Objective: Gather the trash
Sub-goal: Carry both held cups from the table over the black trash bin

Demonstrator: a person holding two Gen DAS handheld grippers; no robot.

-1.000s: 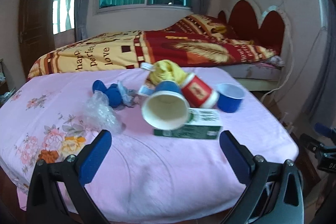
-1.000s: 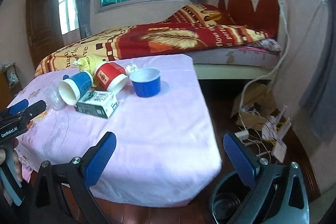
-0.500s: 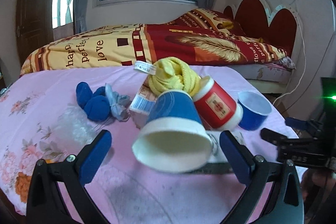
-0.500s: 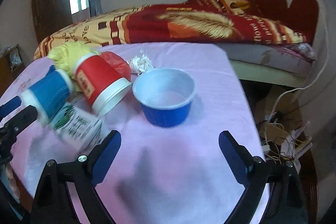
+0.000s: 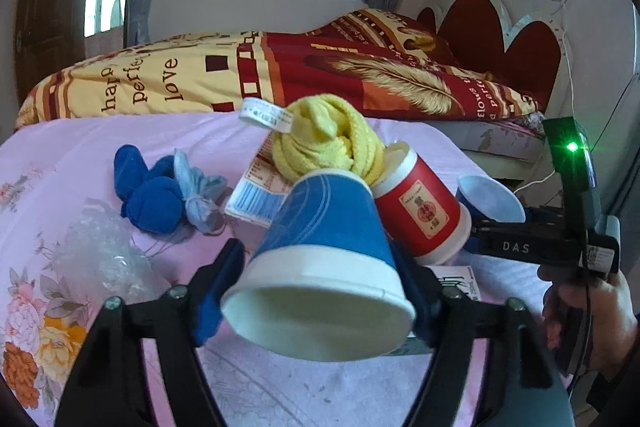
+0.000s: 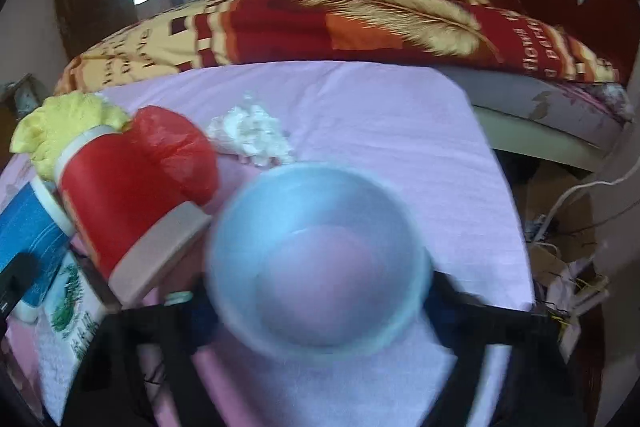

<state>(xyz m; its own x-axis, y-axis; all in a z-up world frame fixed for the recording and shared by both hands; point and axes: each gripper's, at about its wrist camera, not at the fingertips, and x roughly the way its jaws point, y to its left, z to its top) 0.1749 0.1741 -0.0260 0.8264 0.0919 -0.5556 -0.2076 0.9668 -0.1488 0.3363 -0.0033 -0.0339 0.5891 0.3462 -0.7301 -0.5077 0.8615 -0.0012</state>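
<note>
My left gripper point(image 5: 320, 279) is shut on a blue paper cup point(image 5: 324, 247) that lies on its side, mouth towards me. A red paper cup point(image 5: 420, 211) lies beside it, with a yellow cloth point(image 5: 328, 143) behind. My right gripper point(image 6: 316, 307) holds its fingers on both sides of a small blue bowl point(image 6: 316, 263), which is blurred; it also shows in the left wrist view point(image 5: 492, 199). The red cup point(image 6: 120, 199) lies left of the bowl. A green carton point(image 6: 72, 311) lies under the cups.
On the pink table cloth point(image 5: 56, 155) lie blue socks point(image 5: 148, 191), crumpled clear plastic point(image 5: 104, 259), a printed wrapper point(image 5: 260, 187) and a white tissue wad point(image 6: 252, 135). A bed point(image 5: 280, 71) stands behind. Cables and boxes point(image 6: 568, 247) lie on the floor at the right.
Both grippers moved forward onto the trash. The left closed on the blue cup. The right closed in around the blue bowl.
</note>
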